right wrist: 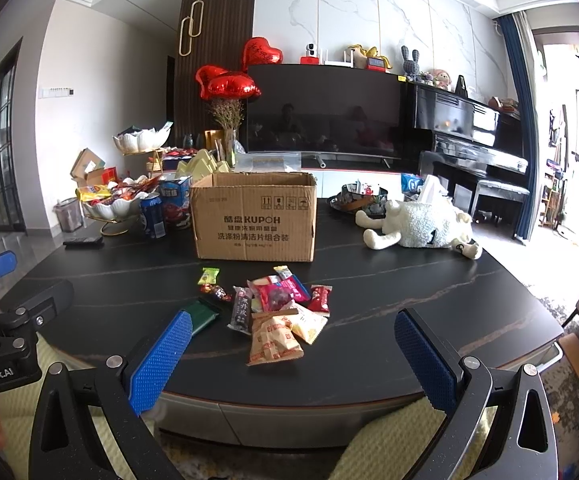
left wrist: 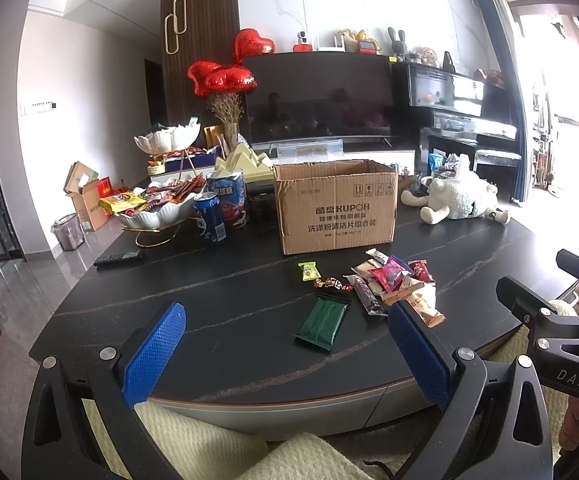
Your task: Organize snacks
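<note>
An open cardboard box (left wrist: 335, 206) (right wrist: 254, 216) stands on the dark table (left wrist: 217, 280) (right wrist: 409, 292). In front of it lies a heap of small snack packets (left wrist: 393, 280) (right wrist: 285, 304), with a green packet (left wrist: 322, 322) (right wrist: 203, 314), a lime candy (left wrist: 308, 271) (right wrist: 208, 276) and an orange bag (right wrist: 273, 340) nearest me. My left gripper (left wrist: 285, 344) is open and empty above the table's near edge, short of the green packet. My right gripper (right wrist: 293, 354) is open and empty, just short of the orange bag.
A white bowl of snacks (left wrist: 157, 204) (right wrist: 109, 202), a blue can (left wrist: 209, 218) (right wrist: 153, 216) and a remote (left wrist: 119, 258) (right wrist: 83, 241) sit at the left. A plush sheep (left wrist: 457, 200) (right wrist: 421, 226) lies at the right. A television stands behind.
</note>
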